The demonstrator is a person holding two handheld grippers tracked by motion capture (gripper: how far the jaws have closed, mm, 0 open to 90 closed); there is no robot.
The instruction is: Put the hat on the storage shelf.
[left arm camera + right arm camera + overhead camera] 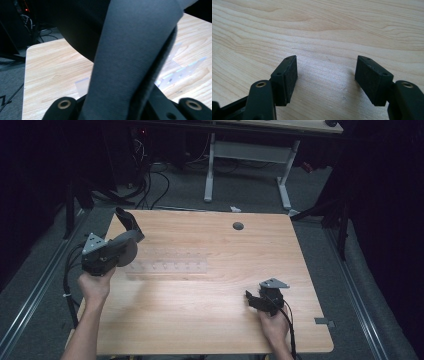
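My left gripper (129, 243) hangs above the table's left side, held by a hand, and is shut on a soft grey and black fabric-covered piece (126, 222). In the left gripper view that piece (132, 55) rises between the jaws and hides their tips. What kind of thing it is I cannot tell. A clear plastic strip (167, 266) lies flat on the wooden table (210, 320) just right of that gripper, and it also shows behind the held piece as a clear strip (185, 71). My right gripper (254, 299) rests low at the front right, open, and between its pads (289, 75) there is bare wood.
A round dark cable hole (238, 225) sits near the table's far edge. A small grey tab (324, 321) lies at the front right corner. Beyond the table stand a white desk frame (247, 152) and floor cables (150, 185).
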